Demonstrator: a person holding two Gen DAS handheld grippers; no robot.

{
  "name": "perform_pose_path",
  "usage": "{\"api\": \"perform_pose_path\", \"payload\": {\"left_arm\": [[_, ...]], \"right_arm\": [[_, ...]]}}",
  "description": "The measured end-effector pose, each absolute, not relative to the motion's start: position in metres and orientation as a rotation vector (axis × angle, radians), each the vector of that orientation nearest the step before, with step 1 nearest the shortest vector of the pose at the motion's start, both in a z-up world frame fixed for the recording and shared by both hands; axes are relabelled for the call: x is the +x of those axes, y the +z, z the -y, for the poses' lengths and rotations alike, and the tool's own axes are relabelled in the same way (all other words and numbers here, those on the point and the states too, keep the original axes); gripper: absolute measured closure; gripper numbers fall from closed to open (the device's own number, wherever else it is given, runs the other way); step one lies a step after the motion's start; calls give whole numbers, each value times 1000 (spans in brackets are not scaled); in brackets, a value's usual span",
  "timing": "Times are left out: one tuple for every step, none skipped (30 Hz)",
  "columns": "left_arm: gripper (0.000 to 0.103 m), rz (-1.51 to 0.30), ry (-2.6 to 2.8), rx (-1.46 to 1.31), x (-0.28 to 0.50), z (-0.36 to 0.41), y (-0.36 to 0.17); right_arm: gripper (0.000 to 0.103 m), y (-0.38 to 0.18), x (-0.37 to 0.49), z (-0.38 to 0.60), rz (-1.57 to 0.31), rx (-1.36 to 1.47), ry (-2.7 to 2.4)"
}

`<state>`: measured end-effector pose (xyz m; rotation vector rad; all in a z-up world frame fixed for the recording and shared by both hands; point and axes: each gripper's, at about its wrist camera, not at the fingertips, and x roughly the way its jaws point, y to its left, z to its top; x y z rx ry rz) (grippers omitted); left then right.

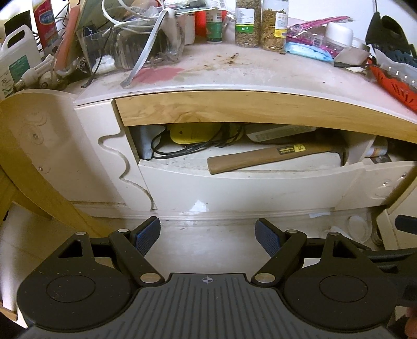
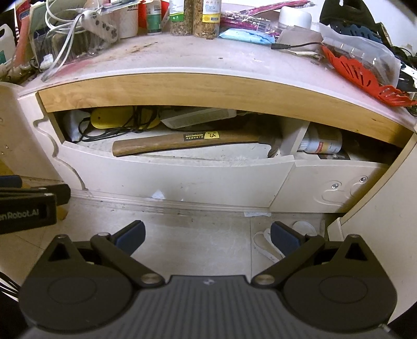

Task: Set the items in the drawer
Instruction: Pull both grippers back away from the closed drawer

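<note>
The cream drawer (image 1: 234, 185) (image 2: 182, 174) under the wooden desk edge stands pulled open. A wooden-handled hammer (image 1: 265, 156) (image 2: 182, 143) lies inside it, with a yellow device (image 1: 192, 133) (image 2: 109, 118), black cables and a white flat box (image 2: 200, 116) behind. My left gripper (image 1: 207, 236) is open and empty, below the drawer front over the floor. My right gripper (image 2: 207, 237) is open and empty, also below the drawer front.
The desk top (image 1: 234, 70) is cluttered: jars (image 1: 247, 23), a clear box with cables (image 1: 135, 44), a metal strip (image 1: 146, 52), an orange slotted tool (image 2: 365, 78), a blue packet (image 2: 247, 36). A white bottle (image 2: 323, 142) lies in the right compartment. The left gripper's body (image 2: 28, 208) shows at left.
</note>
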<state>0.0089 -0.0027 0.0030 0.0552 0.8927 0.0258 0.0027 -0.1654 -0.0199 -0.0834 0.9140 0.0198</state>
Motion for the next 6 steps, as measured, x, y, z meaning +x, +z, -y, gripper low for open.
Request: {"api": "perform_pose_path", "payload": {"left_arm": [[23, -888, 20, 53, 8, 3, 3], [23, -882, 13, 51, 8, 3, 3], [23, -869, 3, 50, 6, 3, 4], [23, -857, -8, 48, 5, 3, 4], [23, -849, -14, 49, 4, 4, 4], [23, -847, -15, 51, 4, 5, 4]], "right_arm": [[0, -20, 2, 165, -913, -83, 20], [0, -19, 1, 165, -912, -81, 20], [0, -19, 1, 165, -911, -81, 22], [0, -19, 0, 165, -912, -81, 23], [0, -19, 0, 165, -912, -81, 24], [0, -19, 0, 164, -912, -81, 25]]}}
